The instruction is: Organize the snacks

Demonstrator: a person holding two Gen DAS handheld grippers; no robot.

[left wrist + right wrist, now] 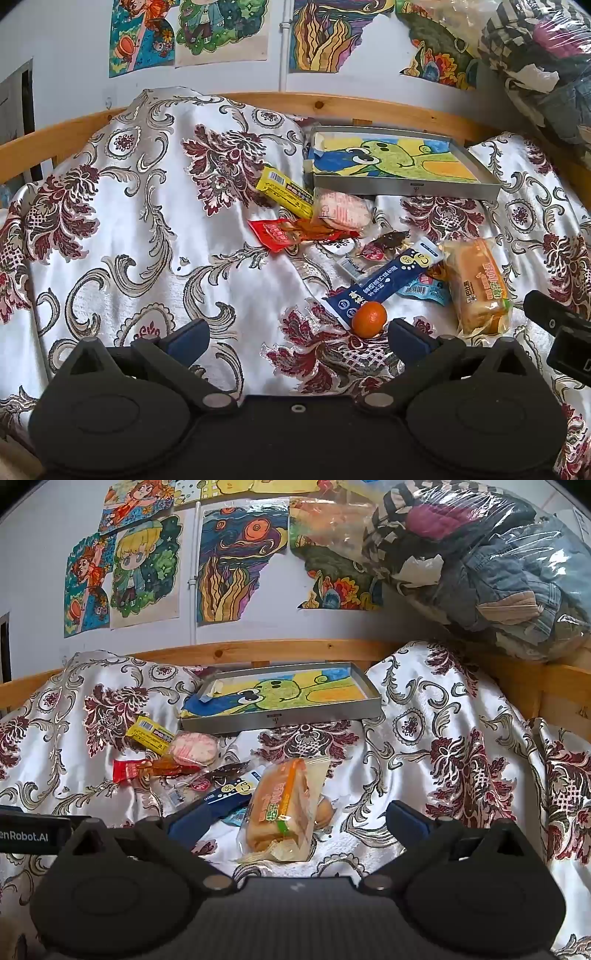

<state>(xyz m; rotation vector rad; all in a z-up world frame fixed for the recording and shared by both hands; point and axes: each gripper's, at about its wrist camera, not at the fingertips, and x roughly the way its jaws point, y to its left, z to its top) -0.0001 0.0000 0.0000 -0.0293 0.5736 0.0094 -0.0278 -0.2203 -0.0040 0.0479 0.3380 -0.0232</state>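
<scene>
Both tongs released, gripping nothing: left gripper [297, 334] over floral cloth [129, 229], right gripper [295, 818] w/ jaws either side of 1 wrapped bread pack [282, 805]. Loose on cloth in front of 1 metal tray [402, 186]: 1 tangerine [368, 319], 1 blue stick pack [388, 280], 1 yellow bar [284, 192], 1 red sachet [271, 234], 1 pink round pack [343, 208]

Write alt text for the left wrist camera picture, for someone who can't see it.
An open left gripper hovers over a floral cloth strewn with wrapped snacks and a small orange. Behind them sits a metal tray lined with a cartoon drawing.
</scene>
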